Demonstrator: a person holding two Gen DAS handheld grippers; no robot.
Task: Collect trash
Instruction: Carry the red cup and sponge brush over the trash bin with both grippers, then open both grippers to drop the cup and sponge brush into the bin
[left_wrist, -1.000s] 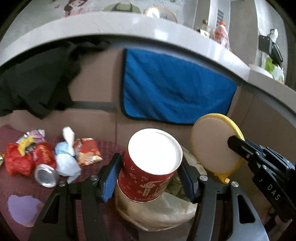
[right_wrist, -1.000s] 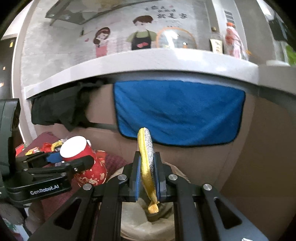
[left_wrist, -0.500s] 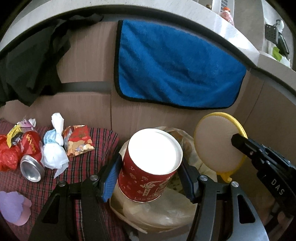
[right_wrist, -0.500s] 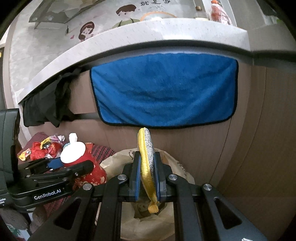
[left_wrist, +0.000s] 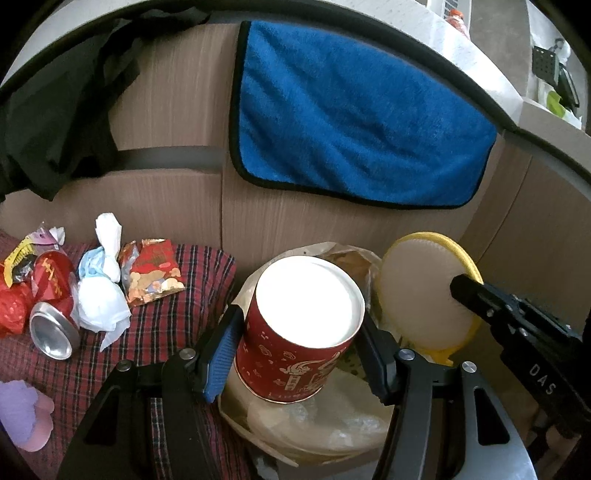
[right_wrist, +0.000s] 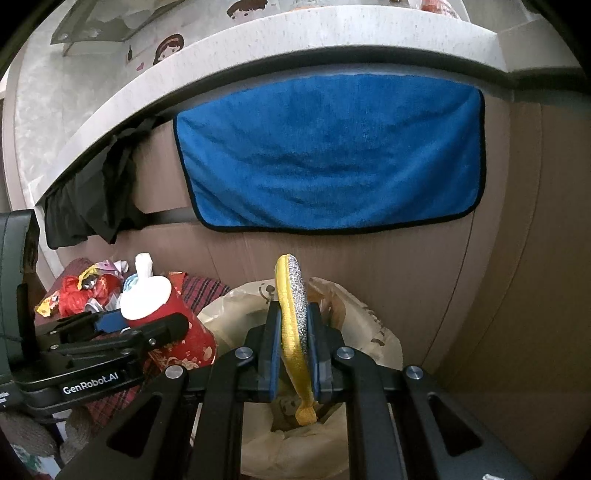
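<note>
Cup: red paper cup (left_wrist: 303, 328), white base up, is pinched between the pads of the left gripper (left_wrist: 301, 354); it's held tilted over the near-left rim of the bag, prob. so it drops inside when let go.
Pad: round yellow scrub pad (right_wrist: 293, 325) is clamped edge-on by the right gripper (right_wrist: 291, 354), jaws pressed together on it; its silver mesh face is turned right and it hangs over the bag mouth.
Bag: beige plastic trash bag (right_wrist: 354, 317) sits open below both tools, against the wood panel; some wrappers are seen inside, contents otherwise unclear.
Step (judged): both items look ready for release; cup is nearer the rim, so a bit more reach right is prob. needed or it could tip out onto the cloth.
Left pile: crushed soda can (left_wrist: 51, 321), white tissue wad (left_wrist: 99, 295) and red snack wrapper (left_wrist: 153, 271) lie uncollected on the plaid cloth (left_wrist: 155, 339), well left of the bag.
Backdrop: blue towel (left_wrist: 354, 125) is hung on the panel behind.
</note>
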